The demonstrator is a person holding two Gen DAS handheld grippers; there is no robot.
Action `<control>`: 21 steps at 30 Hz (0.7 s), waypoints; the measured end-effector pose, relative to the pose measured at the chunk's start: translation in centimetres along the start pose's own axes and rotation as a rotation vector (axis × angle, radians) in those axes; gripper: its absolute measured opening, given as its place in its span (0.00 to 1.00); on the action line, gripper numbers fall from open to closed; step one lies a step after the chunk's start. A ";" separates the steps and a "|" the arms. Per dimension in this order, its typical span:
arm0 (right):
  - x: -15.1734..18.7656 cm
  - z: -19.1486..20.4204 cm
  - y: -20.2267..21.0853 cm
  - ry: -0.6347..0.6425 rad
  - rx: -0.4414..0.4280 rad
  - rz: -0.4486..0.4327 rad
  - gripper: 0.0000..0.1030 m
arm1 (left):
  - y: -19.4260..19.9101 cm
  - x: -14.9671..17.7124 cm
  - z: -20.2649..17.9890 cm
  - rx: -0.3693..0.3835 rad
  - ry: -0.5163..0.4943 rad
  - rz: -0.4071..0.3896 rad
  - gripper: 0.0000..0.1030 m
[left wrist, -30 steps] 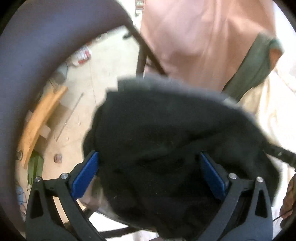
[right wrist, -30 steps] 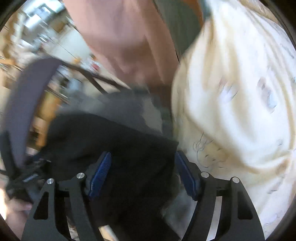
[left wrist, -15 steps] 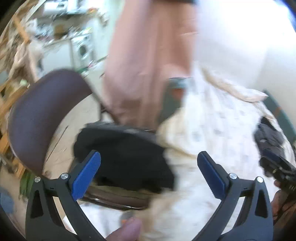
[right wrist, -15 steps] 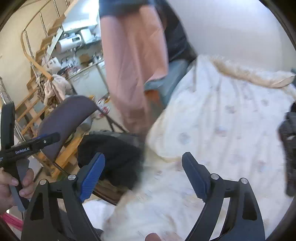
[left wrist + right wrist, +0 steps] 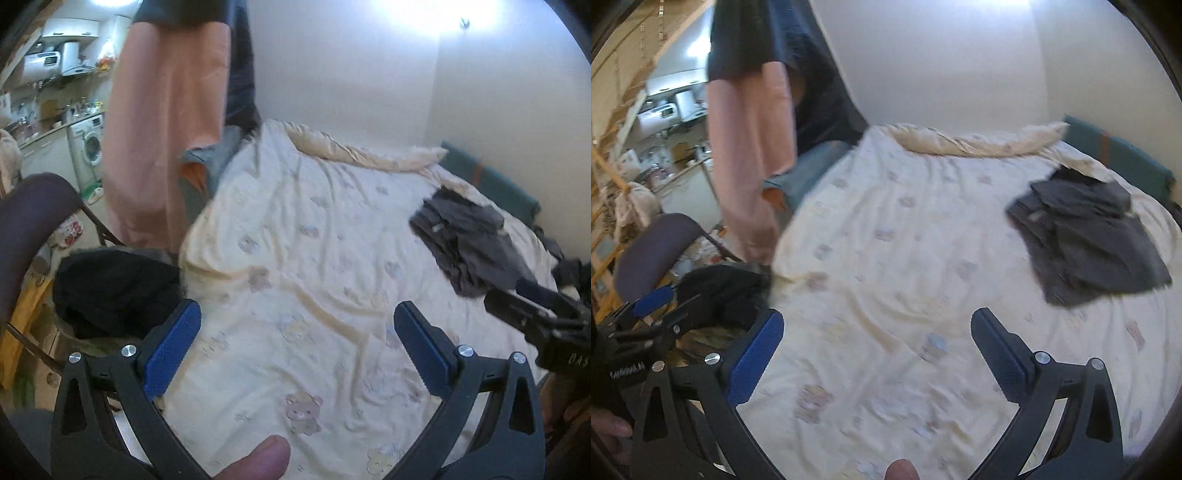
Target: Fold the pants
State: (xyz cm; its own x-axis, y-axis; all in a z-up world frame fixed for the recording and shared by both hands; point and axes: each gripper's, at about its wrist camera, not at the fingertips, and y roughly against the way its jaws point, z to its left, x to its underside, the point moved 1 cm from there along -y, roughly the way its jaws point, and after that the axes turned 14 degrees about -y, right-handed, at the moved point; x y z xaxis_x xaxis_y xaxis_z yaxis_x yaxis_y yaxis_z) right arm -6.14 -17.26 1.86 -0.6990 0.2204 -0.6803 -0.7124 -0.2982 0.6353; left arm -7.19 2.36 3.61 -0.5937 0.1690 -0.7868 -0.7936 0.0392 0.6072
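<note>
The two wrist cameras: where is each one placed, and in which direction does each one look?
Left wrist: sits behind the left tongs, open, looking across the cream bedcover toward the wall; a fingertip shows at the bottom, the right tongs' body at the right edge.
Right wrist: sits behind the right tongs, open, facing the same way; a fingertip shows below, the left tongs at the left.
Shared: the bedcover, the grey pants, the black garment on the chair.

No legible txt anywhere.
</note>
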 end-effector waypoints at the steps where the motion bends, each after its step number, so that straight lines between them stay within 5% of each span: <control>1: 0.5 -0.6 0.0 -0.003 0.013 -0.005 1.00 | -0.4 0.5 -0.3 0.003 -0.002 -0.003 1.00; 7: 1.7 -1.6 -0.1 -0.040 0.038 -0.037 1.00 | -2.8 3.2 -1.2 0.003 0.021 0.057 1.00; 21: 2.7 -0.3 -1.3 0.045 0.103 -0.088 1.00 | -2.2 3.3 -1.0 -0.029 0.015 0.034 1.00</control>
State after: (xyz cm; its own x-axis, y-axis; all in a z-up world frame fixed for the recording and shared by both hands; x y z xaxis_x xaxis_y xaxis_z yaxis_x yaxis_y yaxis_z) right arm -7.12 -16.53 -0.89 -0.6316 0.1991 -0.7493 -0.7751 -0.1817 0.6051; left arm -7.49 1.86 -0.45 -0.6224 0.1550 -0.7672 -0.7760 0.0052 0.6307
